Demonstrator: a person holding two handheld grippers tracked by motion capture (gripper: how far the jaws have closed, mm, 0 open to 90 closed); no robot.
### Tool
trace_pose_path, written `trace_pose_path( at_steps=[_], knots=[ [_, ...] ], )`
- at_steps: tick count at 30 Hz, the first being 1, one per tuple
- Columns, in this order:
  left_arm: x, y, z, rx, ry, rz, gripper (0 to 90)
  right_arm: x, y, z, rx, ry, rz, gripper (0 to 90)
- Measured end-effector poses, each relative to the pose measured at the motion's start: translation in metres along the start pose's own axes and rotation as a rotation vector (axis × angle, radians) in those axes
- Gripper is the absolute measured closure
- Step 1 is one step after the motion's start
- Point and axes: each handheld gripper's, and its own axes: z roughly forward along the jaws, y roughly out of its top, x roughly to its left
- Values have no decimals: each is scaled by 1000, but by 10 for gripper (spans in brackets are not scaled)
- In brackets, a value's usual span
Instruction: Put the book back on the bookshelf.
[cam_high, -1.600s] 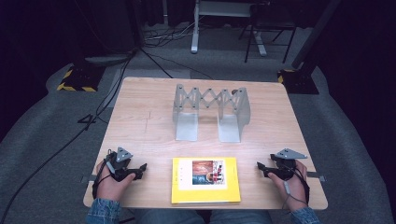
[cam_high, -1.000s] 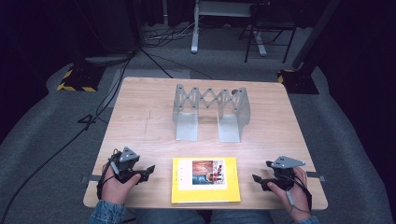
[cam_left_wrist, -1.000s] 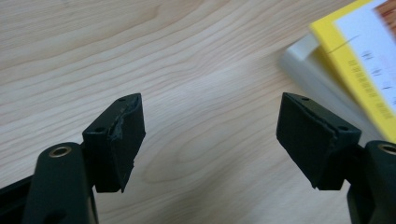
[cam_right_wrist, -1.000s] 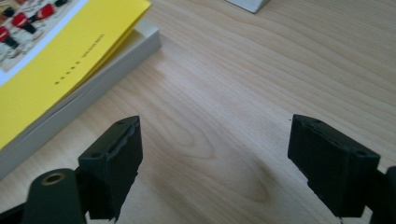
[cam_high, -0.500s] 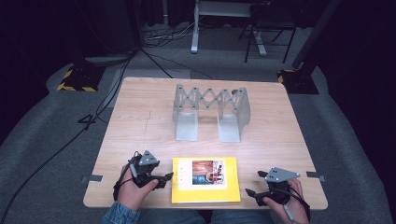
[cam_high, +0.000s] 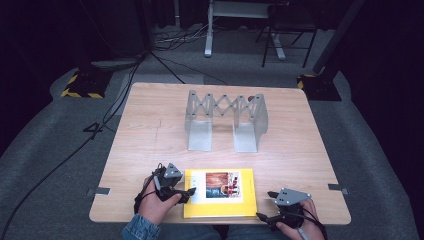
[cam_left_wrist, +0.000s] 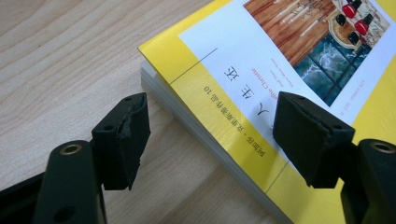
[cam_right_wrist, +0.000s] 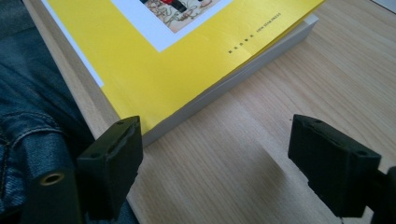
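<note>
Yellow paperback book (cam_high: 220, 199) flat at near edge of counter (cam_high: 150, 130), both hand-held grippers closing in, no grip yet.
Nothing lifted or moved so far; grasp and whatever follows are all left. Right hand-held gripper (cam_high: 267, 207) near the book's right near corner, jaws open and empty, pointing left across the counter toward it. Left hand-held gripper (cam_high: 190, 191) at the book's left edge, jaws open astride that edge, one over the cover, one over bare wood, pads not pressing. Further back, grey metal accordion rack (cam_high: 225, 120) stands untouched mid-counter.
</note>
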Motion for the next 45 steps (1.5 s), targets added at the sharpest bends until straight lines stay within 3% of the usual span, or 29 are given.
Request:
trace_pose_path(
  at_steps=[3,10,12,20,26,29,32,37,38,40,45],
  knots=[
    [2,0,3,7,-10,-26,283,6,0,-1,-2,42,-12,156],
    [5,-1,5,5,-46,-64,317,11,-1,8,16,61,-23,153],
    [7,-2,6,-6,-57,-86,312,12,-1,10,7,57,-28,153],
    [4,0,9,-2,-68,-86,327,12,1,18,-32,40,-21,138],
    [2,1,8,2,-57,-79,338,14,2,19,-32,35,-16,135],
    [-4,5,6,19,-27,-34,357,15,1,19,-33,32,-11,135],
    [-6,6,5,17,-14,-17,362,15,1,19,-33,30,-10,135],
    [-8,7,3,0,-13,4,396,15,1,19,-36,30,-10,135],
    [-9,8,0,-10,-12,31,412,15,1,19,-37,30,-10,135],
    [-11,9,-1,-21,-22,43,456,15,1,19,-35,29,-9,135],
    [-11,8,-1,-22,-32,42,509,15,1,19,-36,28,-9,135]
  ],
)
